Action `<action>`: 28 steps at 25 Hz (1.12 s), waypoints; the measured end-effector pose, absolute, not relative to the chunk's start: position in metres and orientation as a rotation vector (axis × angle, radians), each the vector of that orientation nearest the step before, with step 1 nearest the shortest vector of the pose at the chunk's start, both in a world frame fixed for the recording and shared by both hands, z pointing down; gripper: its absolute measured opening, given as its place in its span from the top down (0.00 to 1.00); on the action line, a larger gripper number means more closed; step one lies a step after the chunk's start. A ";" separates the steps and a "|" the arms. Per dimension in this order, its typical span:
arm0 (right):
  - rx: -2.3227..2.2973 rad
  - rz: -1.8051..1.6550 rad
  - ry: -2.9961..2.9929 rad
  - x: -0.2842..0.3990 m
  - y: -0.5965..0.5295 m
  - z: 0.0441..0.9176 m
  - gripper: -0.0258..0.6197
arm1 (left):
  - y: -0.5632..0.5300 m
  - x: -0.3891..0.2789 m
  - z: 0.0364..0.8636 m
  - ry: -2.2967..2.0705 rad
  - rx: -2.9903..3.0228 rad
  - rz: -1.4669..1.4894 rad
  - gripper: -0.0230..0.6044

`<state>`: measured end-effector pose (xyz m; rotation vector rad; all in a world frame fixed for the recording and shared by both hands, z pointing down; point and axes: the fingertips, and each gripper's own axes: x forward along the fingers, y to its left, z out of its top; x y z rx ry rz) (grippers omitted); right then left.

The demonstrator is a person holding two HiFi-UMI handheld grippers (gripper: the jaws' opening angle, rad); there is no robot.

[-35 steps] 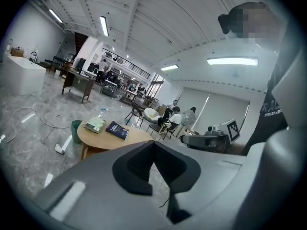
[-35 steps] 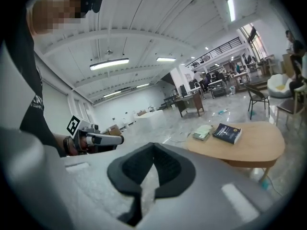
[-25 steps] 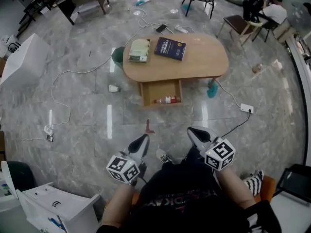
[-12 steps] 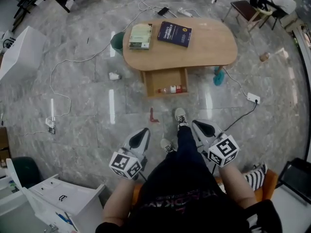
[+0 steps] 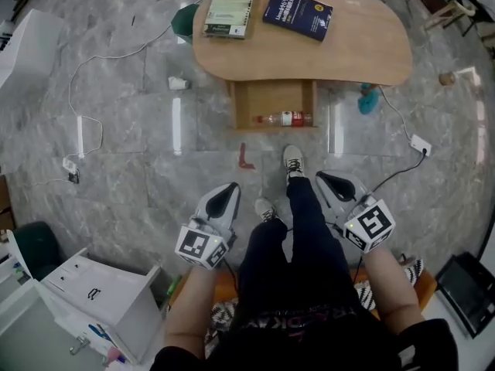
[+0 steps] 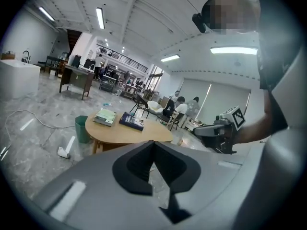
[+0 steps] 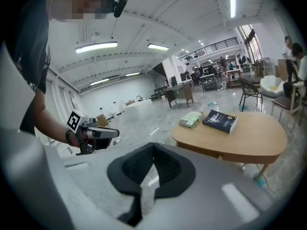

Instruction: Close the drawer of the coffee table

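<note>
The oval wooden coffee table (image 5: 363,49) stands at the top of the head view. Its drawer (image 5: 274,99) is pulled out toward me, and a plastic bottle (image 5: 285,118) lies inside. A pale green book (image 5: 230,12) and a dark blue book (image 5: 298,12) rest on the tabletop. My left gripper (image 5: 227,192) and right gripper (image 5: 328,181) hover low on either side of my legs, well short of the drawer. Both are shut and hold nothing. The table (image 6: 127,133) also shows ahead in the left gripper view and in the right gripper view (image 7: 230,140).
A green bin (image 5: 186,18) stands by the table's left end. Cables (image 5: 93,122), a power strip (image 5: 421,144), a small red object (image 5: 244,158) and a cup (image 5: 178,83) lie on the marble floor. A white cabinet (image 5: 100,300) stands at the lower left.
I have stepped toward the table, so it and the open drawer now sit nearer and higher in view. Both grippers have sunk lower beside my legs, still shut.
</note>
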<state>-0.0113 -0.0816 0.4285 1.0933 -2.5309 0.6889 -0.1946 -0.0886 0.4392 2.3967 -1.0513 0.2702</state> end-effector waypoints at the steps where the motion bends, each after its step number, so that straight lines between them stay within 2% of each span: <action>1: 1.085 0.686 -2.524 -0.011 -0.087 0.442 0.96 | -0.094 -0.196 0.455 -1.057 2.390 0.276 0.96; 8: 1.115 0.682 -2.448 0.004 -0.101 0.559 0.95 | -0.110 -0.208 0.574 -1.079 2.347 0.311 0.96; 9: 1.116 0.677 -2.438 0.006 -0.103 0.577 0.94 | -0.112 -0.213 0.592 -1.090 2.340 0.328 0.96; 10: 1.120 0.676 -2.428 0.009 -0.106 0.596 0.85 | -0.115 -0.217 0.610 -1.101 2.338 0.344 0.96; 12: 1.149 0.672 -2.399 0.018 -0.111 0.631 0.85 | -0.120 -0.224 0.645 -1.119 2.335 0.373 0.95; 13: 1.166 0.669 -2.382 0.025 -0.114 0.648 0.85 | -0.124 -0.226 0.660 -1.126 2.334 0.385 0.89; 16: 1.199 0.677 -2.345 0.044 -0.125 0.696 0.81 | -0.142 -0.231 0.702 -1.162 2.331 0.394 0.86; 19: 1.228 0.656 -2.321 0.062 -0.138 0.741 0.79 | -0.162 -0.237 0.746 -1.219 2.318 0.394 0.77; 21: 1.249 0.632 -2.301 0.072 -0.146 0.771 0.74 | -0.173 -0.243 0.778 -1.262 2.314 0.422 0.61; 25: 1.293 0.591 -2.273 0.090 -0.160 0.828 0.61 | -0.191 -0.257 0.835 -1.357 2.321 0.484 0.46; 28: 1.305 0.572 -2.279 0.098 -0.164 0.865 0.59 | -0.200 -0.268 0.873 -1.396 2.334 0.503 0.44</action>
